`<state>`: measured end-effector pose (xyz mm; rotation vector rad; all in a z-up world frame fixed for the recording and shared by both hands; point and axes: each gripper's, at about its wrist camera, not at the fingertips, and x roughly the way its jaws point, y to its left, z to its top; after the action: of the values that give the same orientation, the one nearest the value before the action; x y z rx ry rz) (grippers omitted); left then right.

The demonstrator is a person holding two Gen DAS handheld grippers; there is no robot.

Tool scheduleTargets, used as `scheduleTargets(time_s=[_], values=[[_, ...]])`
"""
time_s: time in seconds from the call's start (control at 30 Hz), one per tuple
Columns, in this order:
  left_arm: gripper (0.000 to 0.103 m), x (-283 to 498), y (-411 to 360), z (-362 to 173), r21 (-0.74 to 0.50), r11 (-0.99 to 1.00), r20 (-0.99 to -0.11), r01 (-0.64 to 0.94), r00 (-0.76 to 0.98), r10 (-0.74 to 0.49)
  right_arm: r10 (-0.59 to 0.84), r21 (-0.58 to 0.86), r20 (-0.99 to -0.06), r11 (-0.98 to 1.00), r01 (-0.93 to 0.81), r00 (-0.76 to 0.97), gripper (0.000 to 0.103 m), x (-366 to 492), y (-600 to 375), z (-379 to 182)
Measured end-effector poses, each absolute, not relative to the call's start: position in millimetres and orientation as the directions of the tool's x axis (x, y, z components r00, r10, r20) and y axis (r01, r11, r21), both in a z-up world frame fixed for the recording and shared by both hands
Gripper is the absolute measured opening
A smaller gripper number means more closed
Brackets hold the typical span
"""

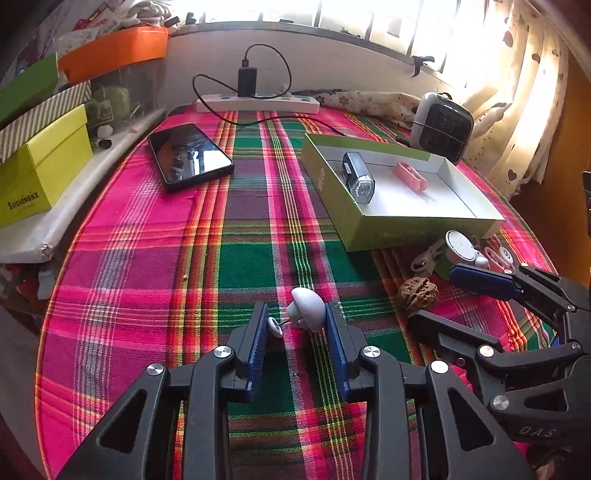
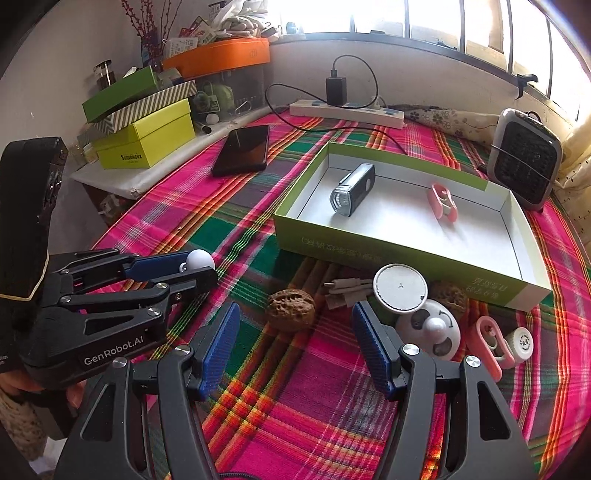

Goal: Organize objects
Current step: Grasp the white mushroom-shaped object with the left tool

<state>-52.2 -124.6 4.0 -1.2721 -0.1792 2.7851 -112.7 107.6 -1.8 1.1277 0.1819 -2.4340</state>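
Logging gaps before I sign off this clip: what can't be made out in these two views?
- Whether both fingers press the white mushroom-shaped toy: left wrist view shows only the right pad touching; in the right wrist view the left gripper covers it.
- Object behind the round white disc, right wrist view: mostly hidden.
- Print on the green box: too small, upside down.
- Window: washed out by glare.
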Motion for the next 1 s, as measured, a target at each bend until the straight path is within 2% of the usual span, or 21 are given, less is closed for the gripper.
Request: scheduleTargets(time_s=[0.3, 0.37, 0.5, 0.57, 0.73, 0.83, 1.0], values=[[0.029, -52.4, -125.6, 4.1, -0.134, -0.991, -0.748, -0.018, -0.654, 0.113, -0.340, 0.083, -0.773, -0.892, 0.445, -0.536, 0.062, -121.3, 100.4, -12.8], [0.029, -52.6, -125.3, 4.2, -0.134, -0.991, -0.748, -0.018, -0.653, 0.114, -0.336, 0.079, -0.775, -0.892, 0.445, -0.535, 0.056, -121.9, 99.5, -13.8], [0.029, -52.7, -125.6, 4.1, -0.131, -0.991, -0.749, -0.018, -0.653, 0.110, -0.325, 0.062, -0.776, -0.892, 0.447, -0.541, 0.054, -122.3, 98.4, -13.9], [0.029, -52.6, -125.7, 4.1, -0.131, -0.991, -0.749, -0.018, -0.653, 0.111, -0.319, 0.058, -0.775, -0.895, 0.441, -0.545, 0.047, -123.4, 99.3, -14.0], [0.029, -52.7, -125.5, 4.1, -0.134, -0.991, -0.749, -0.018, -0.653, 0.113, -0.319, 0.063, -0.773, -0.898, 0.435, -0.548, 0.042, -124.5, 101.8, -13.8], [0.029, -52.7, -125.5, 4.2, -0.133, -0.991, -0.749, -0.018, -0.653, 0.112, -0.319, 0.060, -0.771, -0.898, 0.437, -0.551, 0.034, -124.0, 101.6, -13.2], [0.029, -52.7, -124.8, 4.2, -0.133, -0.991, -0.749, -0.018, -0.653, 0.112, -0.321, 0.060, -0.771, -0.897, 0.438, -0.551, 0.032, -123.8, 101.6, -13.2]])
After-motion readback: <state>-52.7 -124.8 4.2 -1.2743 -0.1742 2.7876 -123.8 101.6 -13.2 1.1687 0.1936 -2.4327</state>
